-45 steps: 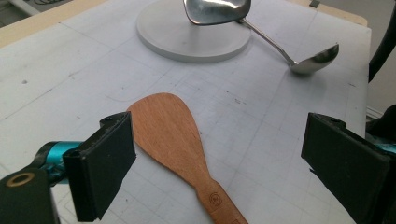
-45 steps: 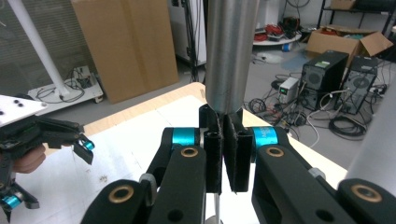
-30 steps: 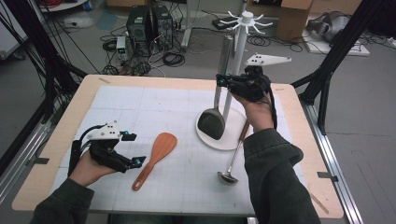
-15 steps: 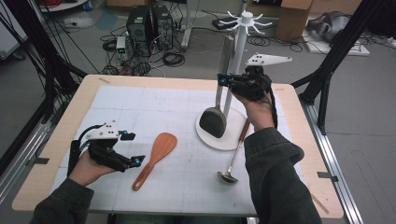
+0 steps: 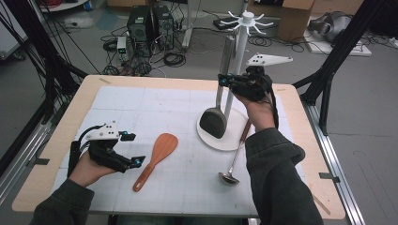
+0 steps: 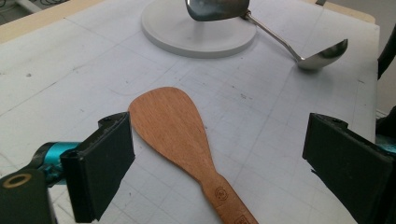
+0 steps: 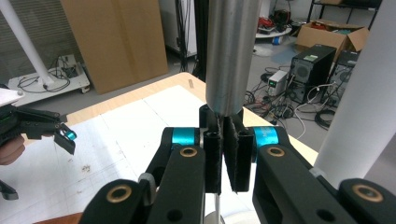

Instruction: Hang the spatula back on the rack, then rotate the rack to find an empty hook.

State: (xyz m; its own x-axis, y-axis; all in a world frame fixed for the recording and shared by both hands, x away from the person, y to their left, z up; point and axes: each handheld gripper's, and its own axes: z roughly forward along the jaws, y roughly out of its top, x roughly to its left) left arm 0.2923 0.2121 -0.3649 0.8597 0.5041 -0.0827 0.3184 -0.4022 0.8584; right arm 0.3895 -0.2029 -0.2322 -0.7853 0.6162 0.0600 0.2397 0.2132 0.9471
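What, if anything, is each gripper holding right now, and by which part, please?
The right gripper is shut on the metal spatula, pinching its handle. The left gripper is open, with the wooden spatula lying unheld between its jaws.

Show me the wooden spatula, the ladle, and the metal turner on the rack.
wooden spatula (image 6: 173,126), left gripper view, blade.
ladle (image 5: 228,177), high view, bowl.
metal turner (image 5: 214,123), high view, dark blade.

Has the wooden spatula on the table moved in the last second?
No. The wooden spatula lies at the same spot left of the white stand base, untouched.
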